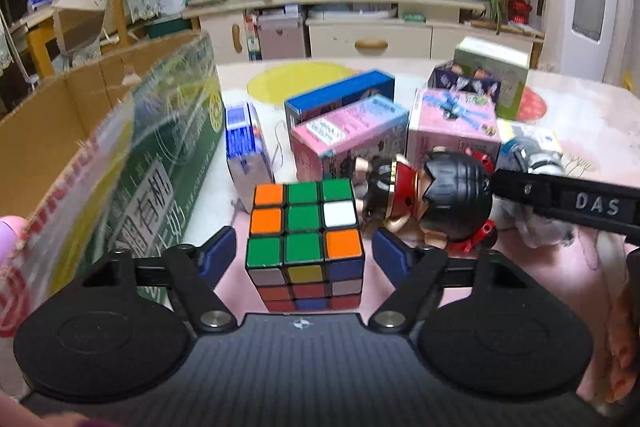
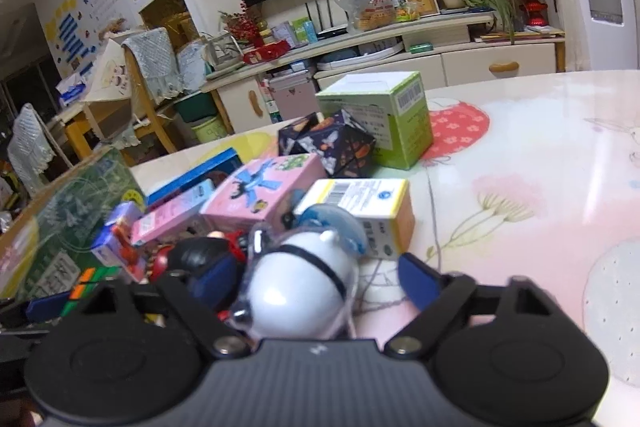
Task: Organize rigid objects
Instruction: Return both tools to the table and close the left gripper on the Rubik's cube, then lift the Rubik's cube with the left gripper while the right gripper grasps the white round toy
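My left gripper (image 1: 304, 255) is open, its blue pads on either side of a Rubik's cube (image 1: 305, 227) standing on the table, with gaps on both sides. A black-haired red figurine (image 1: 432, 203) lies just right of the cube. My right gripper (image 2: 316, 279) is open around a white round toy in a clear wrap (image 2: 300, 291), which sits between the pads; contact is not clear. The right gripper's finger (image 1: 568, 203) reaches in from the right in the left wrist view. A cardboard box (image 1: 60, 131) stands open at the left.
Several small boxes crowd the table behind the toys: pink ones (image 1: 348, 135) (image 2: 264, 195), a blue one (image 1: 340, 95), a green one (image 2: 380, 119), a dark patterned cube (image 2: 328, 143), a yellow-white carton (image 2: 368, 207). A cabinet (image 1: 360, 39) stands behind.
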The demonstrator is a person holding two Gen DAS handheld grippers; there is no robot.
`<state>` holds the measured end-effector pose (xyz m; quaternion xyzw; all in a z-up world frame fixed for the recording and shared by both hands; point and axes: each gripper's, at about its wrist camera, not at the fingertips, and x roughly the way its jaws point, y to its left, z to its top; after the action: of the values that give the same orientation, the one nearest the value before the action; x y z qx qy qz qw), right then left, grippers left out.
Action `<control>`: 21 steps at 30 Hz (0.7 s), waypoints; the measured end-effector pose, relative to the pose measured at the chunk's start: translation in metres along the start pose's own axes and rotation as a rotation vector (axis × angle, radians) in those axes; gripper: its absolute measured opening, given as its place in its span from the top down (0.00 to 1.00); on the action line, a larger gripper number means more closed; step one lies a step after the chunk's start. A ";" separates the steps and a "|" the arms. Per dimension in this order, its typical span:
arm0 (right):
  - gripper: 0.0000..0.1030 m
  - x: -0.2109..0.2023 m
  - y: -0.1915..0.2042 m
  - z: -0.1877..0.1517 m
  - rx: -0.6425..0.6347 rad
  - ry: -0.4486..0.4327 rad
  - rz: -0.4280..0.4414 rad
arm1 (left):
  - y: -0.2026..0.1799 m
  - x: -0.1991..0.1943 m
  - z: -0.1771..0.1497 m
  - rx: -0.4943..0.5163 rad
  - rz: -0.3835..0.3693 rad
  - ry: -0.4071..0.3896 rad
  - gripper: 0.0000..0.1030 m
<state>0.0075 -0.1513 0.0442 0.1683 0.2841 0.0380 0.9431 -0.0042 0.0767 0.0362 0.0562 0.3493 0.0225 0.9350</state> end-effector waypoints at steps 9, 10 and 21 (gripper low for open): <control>0.28 0.003 0.005 0.001 -0.054 0.003 -0.016 | 0.001 0.010 0.003 -0.044 -0.005 0.048 0.37; 0.27 0.003 0.005 0.001 -0.060 0.003 -0.017 | 0.000 0.010 0.003 -0.044 -0.003 0.050 0.37; 0.46 0.005 0.014 -0.001 -0.128 0.024 -0.029 | 0.004 0.000 0.005 -0.083 -0.040 0.059 0.37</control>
<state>0.0117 -0.1367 0.0461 0.1031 0.2949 0.0445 0.9489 -0.0011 0.0805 0.0404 0.0095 0.3768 0.0198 0.9261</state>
